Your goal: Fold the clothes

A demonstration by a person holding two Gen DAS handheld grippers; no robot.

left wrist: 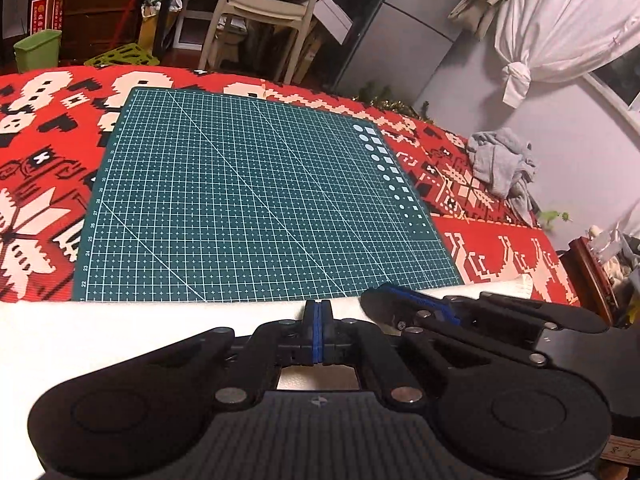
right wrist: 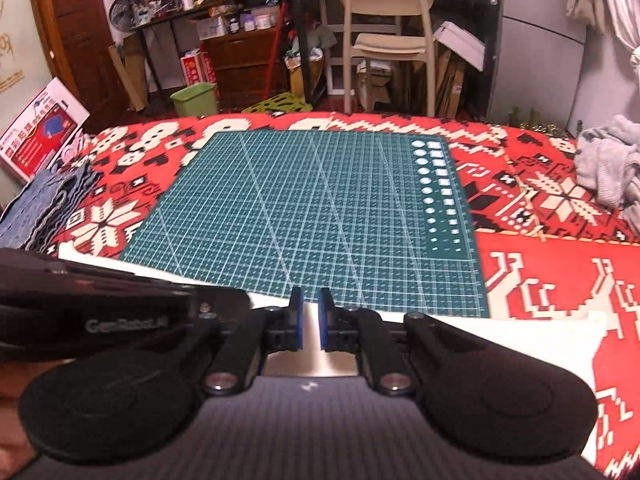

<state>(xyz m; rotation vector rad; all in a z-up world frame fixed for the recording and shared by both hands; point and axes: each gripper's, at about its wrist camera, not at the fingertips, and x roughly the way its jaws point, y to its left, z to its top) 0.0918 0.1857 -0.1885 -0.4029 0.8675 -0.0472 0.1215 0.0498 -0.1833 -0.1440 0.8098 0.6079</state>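
- A flat white garment of soft cloth [left wrist: 120, 328] lies along the near edge of a green gridded cutting mat [left wrist: 240, 200], on a red patterned knit blanket [left wrist: 48, 128].
- The left gripper [left wrist: 318, 312] has its blue pads pressed together over the cloth; whether a thin edge is caught cannot be told.
- The right gripper [right wrist: 311, 300] stands nearly closed, with pale fabric filling the narrow gap, apparently pinched.
- The fabric looks light, limp and prone to sag; the near hem corners seem the best holds.
- Only the right view shows folded blue denim [right wrist: 36, 208]; the left view shows the crumpled grey clothing [left wrist: 500, 168] in full.
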